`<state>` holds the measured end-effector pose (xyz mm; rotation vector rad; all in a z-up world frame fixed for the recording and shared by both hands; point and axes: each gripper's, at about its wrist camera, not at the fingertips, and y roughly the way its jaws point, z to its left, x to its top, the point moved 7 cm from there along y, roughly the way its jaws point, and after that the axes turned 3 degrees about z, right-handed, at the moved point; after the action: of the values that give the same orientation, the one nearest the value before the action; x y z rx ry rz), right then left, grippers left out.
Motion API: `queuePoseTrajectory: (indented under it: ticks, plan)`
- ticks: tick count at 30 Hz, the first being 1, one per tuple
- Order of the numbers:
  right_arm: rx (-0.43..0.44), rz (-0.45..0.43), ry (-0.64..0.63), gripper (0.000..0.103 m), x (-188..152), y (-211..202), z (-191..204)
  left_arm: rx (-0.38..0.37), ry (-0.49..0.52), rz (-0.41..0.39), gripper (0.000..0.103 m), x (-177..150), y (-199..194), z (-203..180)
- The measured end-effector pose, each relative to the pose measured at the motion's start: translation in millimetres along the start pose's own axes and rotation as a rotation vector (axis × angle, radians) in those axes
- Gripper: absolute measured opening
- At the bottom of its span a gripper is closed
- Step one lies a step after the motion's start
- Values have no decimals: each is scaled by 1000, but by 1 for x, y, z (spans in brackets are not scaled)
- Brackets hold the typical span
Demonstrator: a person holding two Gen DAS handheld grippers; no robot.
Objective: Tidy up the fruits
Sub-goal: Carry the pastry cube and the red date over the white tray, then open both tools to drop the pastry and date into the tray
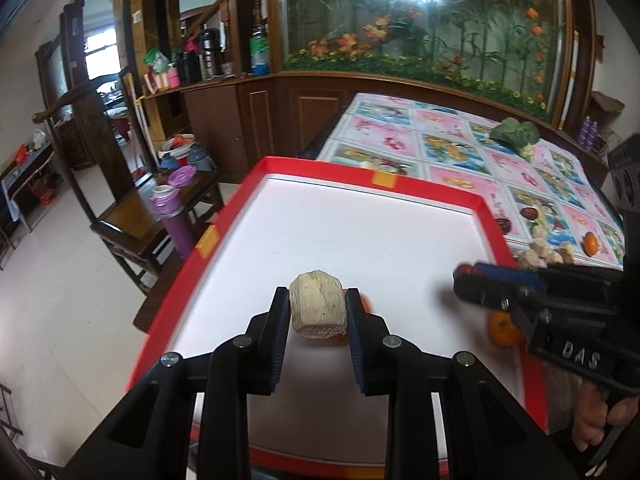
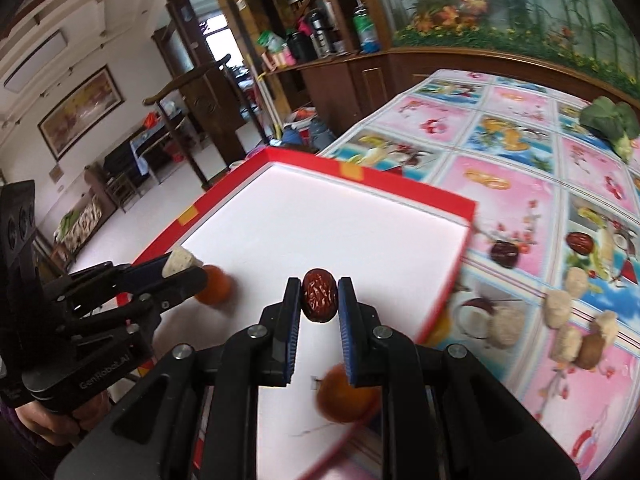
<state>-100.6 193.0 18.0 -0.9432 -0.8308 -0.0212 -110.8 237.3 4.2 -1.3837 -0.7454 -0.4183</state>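
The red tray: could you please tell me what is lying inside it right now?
Two orange fruits lie inside the red tray; gripper fingers cover part of each. The pale chunk and red date are held above it.

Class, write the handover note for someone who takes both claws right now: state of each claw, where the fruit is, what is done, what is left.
Left claw: shut on a pale chunk, held over the red tray.
Right claw: shut on a red date, also over the tray.
In the tray: two oranges.
Still on the tablecloth: more pale chunks, two dates, one orange, a green vegetable.
Done: two oranges placed.
Left: set down both held pieces, then fetch the rest.
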Motion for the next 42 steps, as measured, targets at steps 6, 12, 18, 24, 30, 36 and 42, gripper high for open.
queuePoseTrajectory:
  ticks: [6, 12, 18, 24, 30, 36, 42]
  plan:
    - [25, 71, -44, 21, -13, 17, 26, 17, 16, 38, 27, -12, 7, 5]
    - [20, 118, -115, 21, -29, 29, 48, 26, -2, 80, 27, -20, 15, 12]
    - [25, 155, -136, 20, -36, 34, 57, 45, 11, 98, 27, -24, 18, 11]
    - [10, 175, -145, 20, -35, 36, 59, 68, 33, 104, 28, -25, 19, 9]
    - [15, 183, -137, 22, -35, 34, 58, 86, 37, 117, 55, -26, 18, 10]
    - [69, 134, -93, 43, -30, 21, 51, 103, 38, 96, 60, -20, 10, 7]
    - [103, 9, -61, 46, -14, -14, 36, 62, 44, 44, 67, -3, -4, -11]
